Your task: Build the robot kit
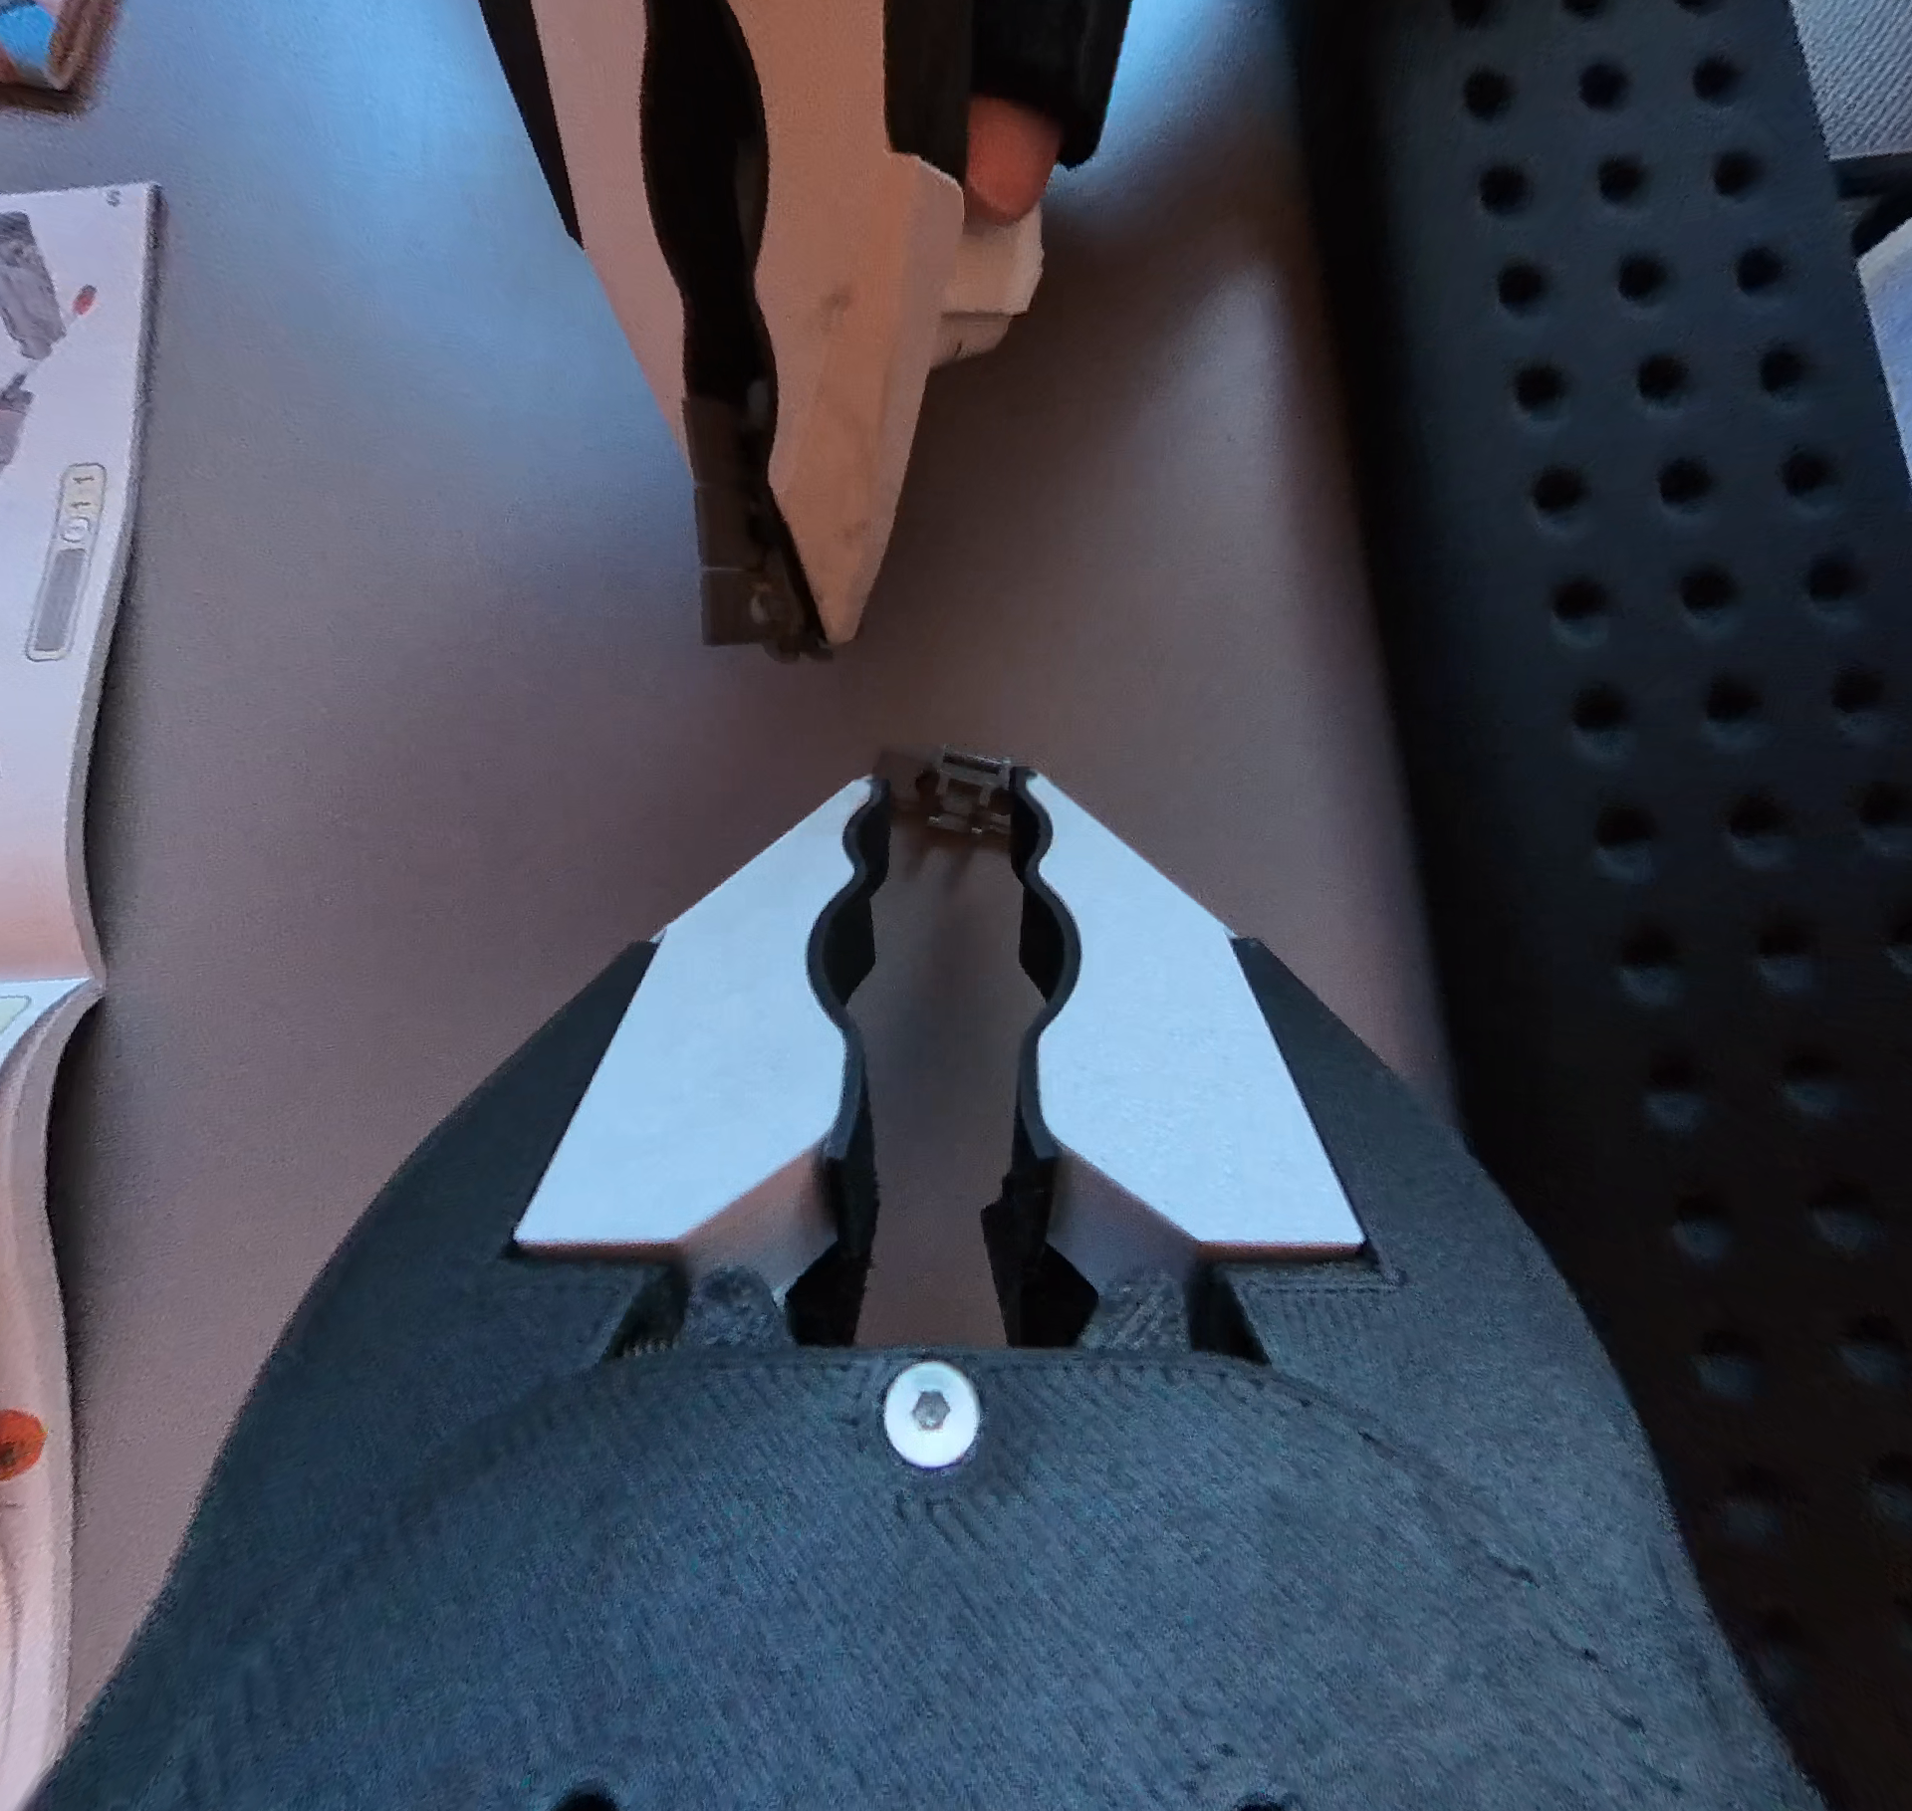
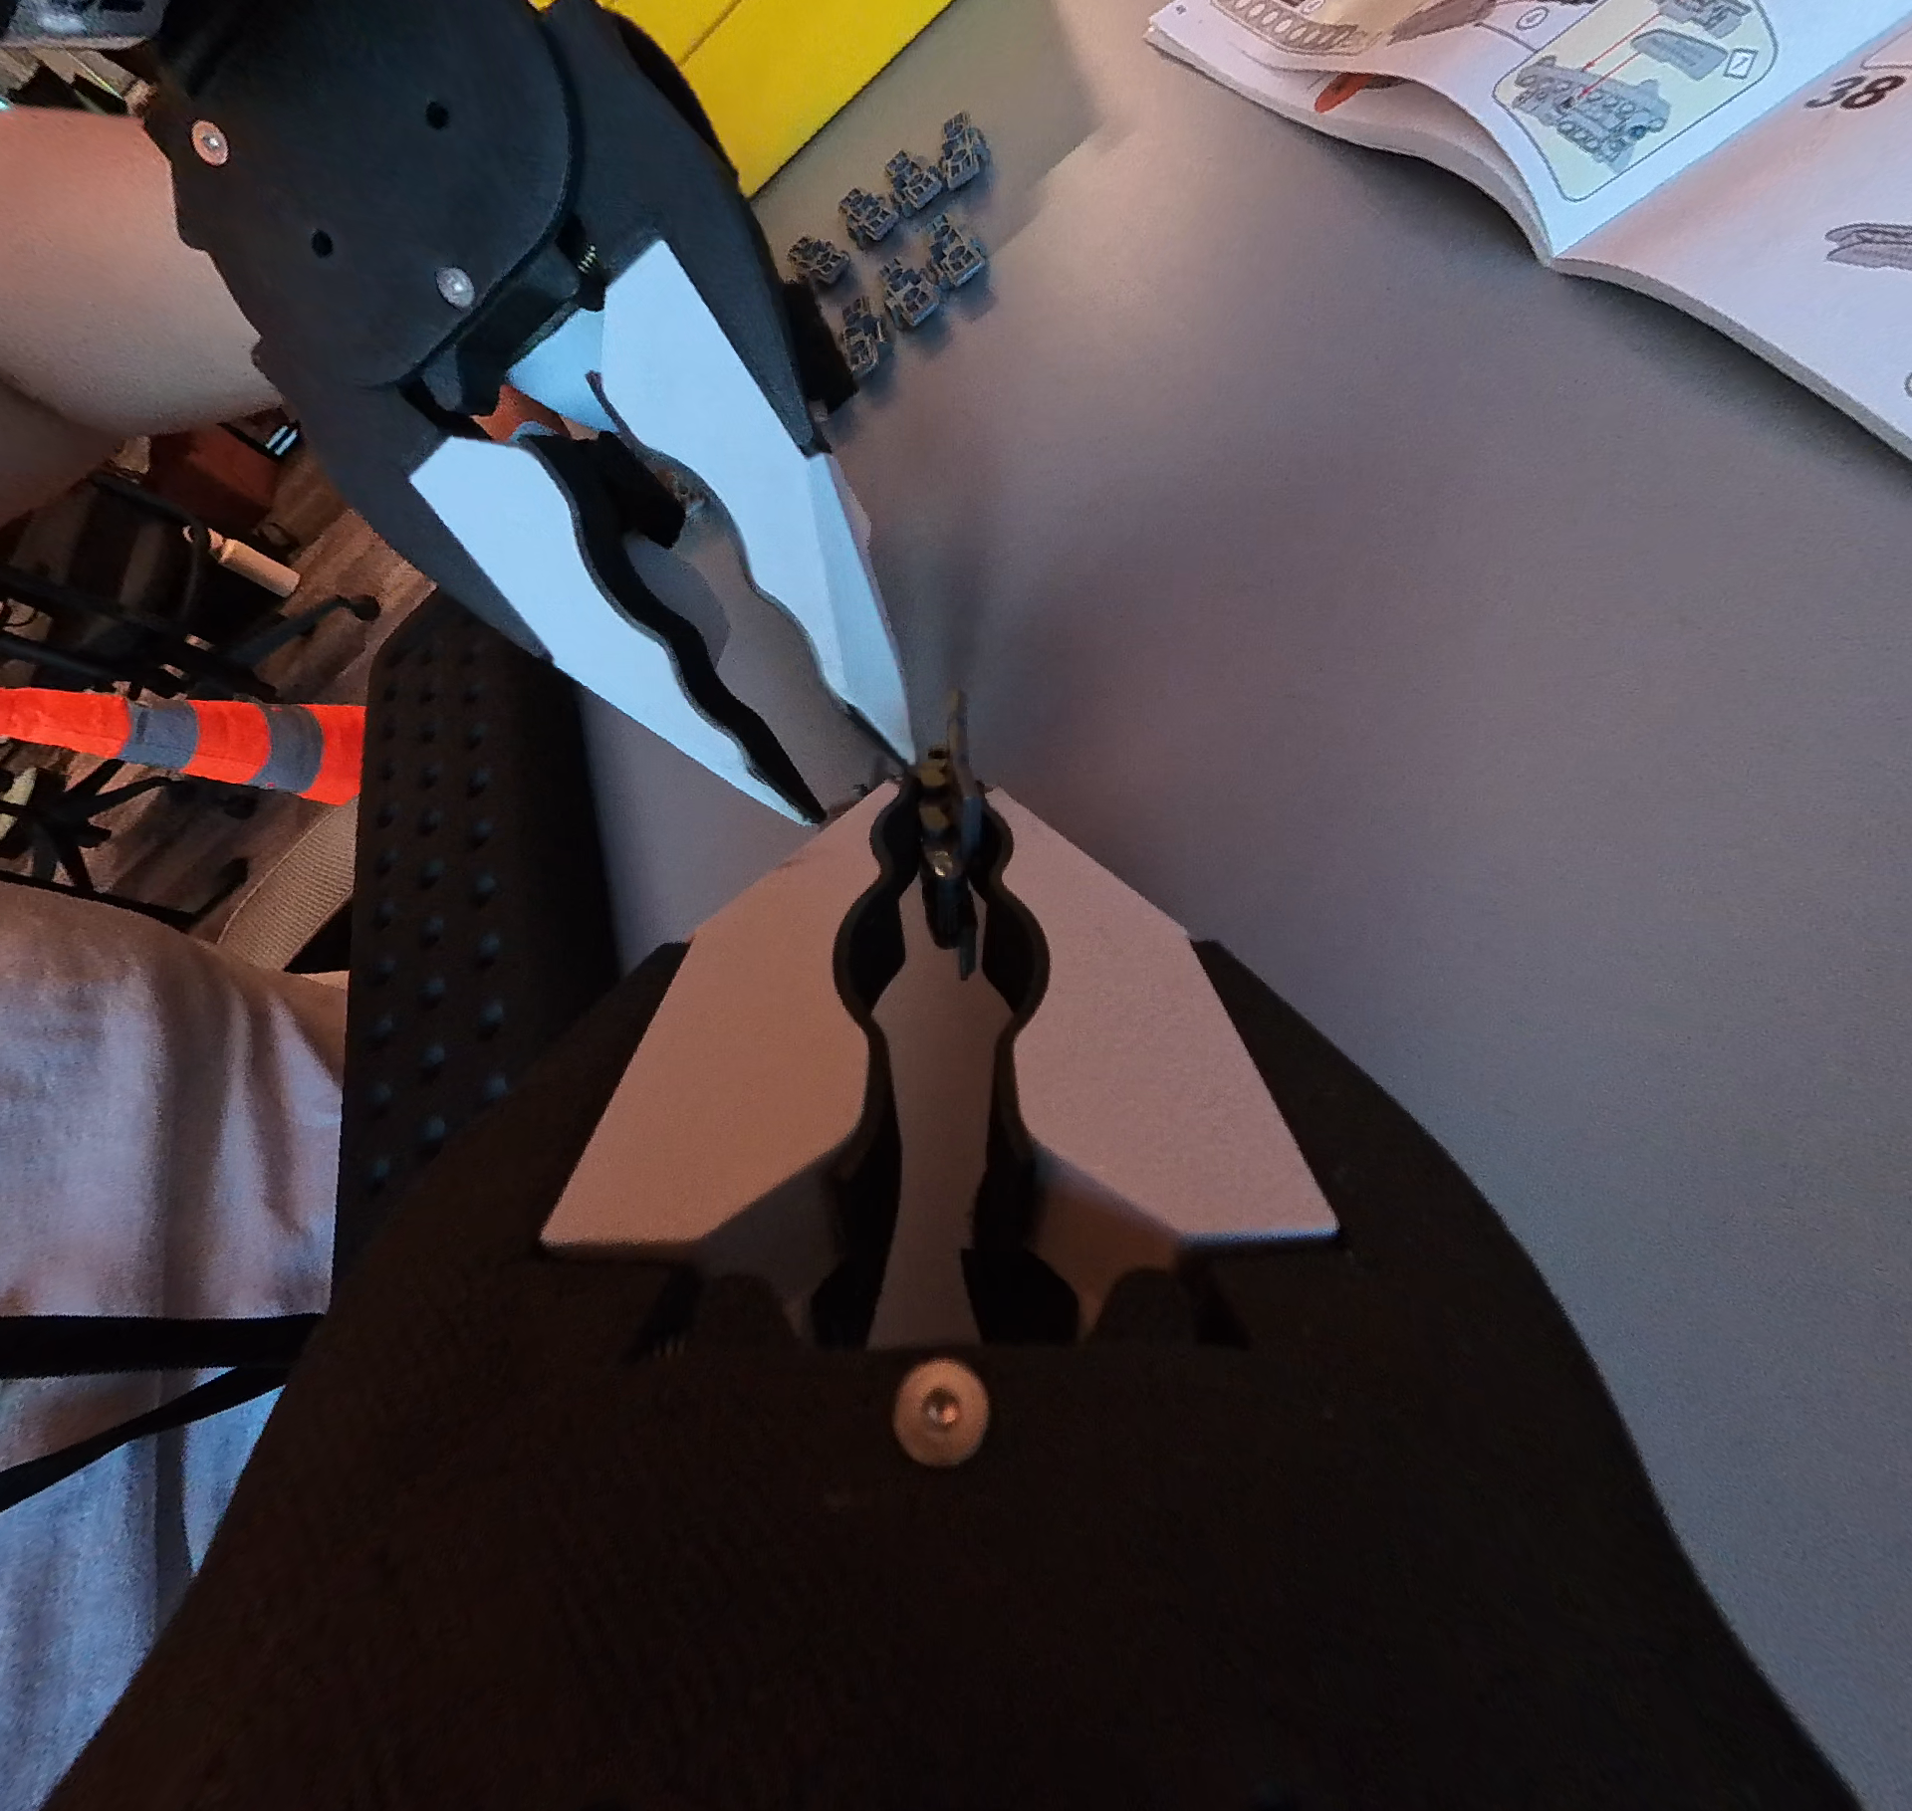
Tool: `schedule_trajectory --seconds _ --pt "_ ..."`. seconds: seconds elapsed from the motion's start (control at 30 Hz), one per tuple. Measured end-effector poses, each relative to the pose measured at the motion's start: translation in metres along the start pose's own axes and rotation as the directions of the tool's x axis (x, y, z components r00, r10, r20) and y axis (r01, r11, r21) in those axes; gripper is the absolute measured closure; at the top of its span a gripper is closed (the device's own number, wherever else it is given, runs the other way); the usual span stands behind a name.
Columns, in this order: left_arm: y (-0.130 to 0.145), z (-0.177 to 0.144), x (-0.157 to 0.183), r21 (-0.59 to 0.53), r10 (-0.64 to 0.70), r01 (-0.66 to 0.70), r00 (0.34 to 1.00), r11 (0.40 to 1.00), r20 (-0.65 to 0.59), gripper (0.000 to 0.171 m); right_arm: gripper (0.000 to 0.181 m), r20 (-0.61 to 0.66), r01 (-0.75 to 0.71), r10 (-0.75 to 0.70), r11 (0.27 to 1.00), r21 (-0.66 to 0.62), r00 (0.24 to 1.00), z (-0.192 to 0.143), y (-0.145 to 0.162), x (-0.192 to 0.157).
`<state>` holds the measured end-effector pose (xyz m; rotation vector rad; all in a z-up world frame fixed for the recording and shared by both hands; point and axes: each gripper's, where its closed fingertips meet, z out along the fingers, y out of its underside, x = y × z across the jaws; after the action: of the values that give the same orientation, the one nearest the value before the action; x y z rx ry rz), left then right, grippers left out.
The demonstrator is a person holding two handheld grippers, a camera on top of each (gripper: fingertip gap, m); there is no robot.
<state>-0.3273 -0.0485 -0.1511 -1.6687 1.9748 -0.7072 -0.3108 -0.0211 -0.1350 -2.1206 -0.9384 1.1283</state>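
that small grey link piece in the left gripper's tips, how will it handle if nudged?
The grey link piece looks rigid, tiny, probably very light. Pinched only at the left gripper fingertips, it may twist or pop out. Loose grey pieces rest flat on the table; unlikely to roll.

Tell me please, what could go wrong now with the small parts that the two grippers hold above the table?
1. The left gripper pinches the small grey piece only at its very fingertips, so it might slip out.
2. The right gripper clamps a thin dark assembly edge-on; pressure from the side could twist it.
3. The two grippers' tips are close, above the bare grey table; a dropped piece could bounce towards the loose grey pieces.
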Motion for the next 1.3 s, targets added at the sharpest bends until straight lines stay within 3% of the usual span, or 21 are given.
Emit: schedule_trajectory --seconds 0.23,0.53,0.8,1.1,1.3 --pt "0.003 0.010 0.005 -0.027 0.000 -0.001 0.998 1.000 -0.062 0.147 0.176 0.028 -0.038 0.038 0.999 -0.003 0.999 0.000 0.001 0.000" --pt "0.004 0.011 -0.002 -0.015 0.036 -0.036 0.999 0.999 0.028 0.136 0.176 0.082 -0.117 0.116 0.993 0.002 0.990 0.000 0.002 -0.001" --pt "0.014 0.002 0.004 -0.044 -0.061 0.061 0.998 0.997 -0.002 0.139 0.176 0.075 -0.113 0.114 0.994 -0.008 0.991 0.001 0.004 0.001" --pt "0.004 0.006 0.041 -0.008 -0.173 0.173 0.983 0.985 -0.063 0.149 0.176 0.073 -0.110 0.110 0.994 -0.007 0.991 0.001 0.003 0.001" --pt "0.004 -0.003 0.012 0.046 -0.244 0.241 0.967 0.969 0.073 0.147 0.176 0.064 -0.106 0.106 0.994 0.002 0.992 0.000 0.002 0.003"
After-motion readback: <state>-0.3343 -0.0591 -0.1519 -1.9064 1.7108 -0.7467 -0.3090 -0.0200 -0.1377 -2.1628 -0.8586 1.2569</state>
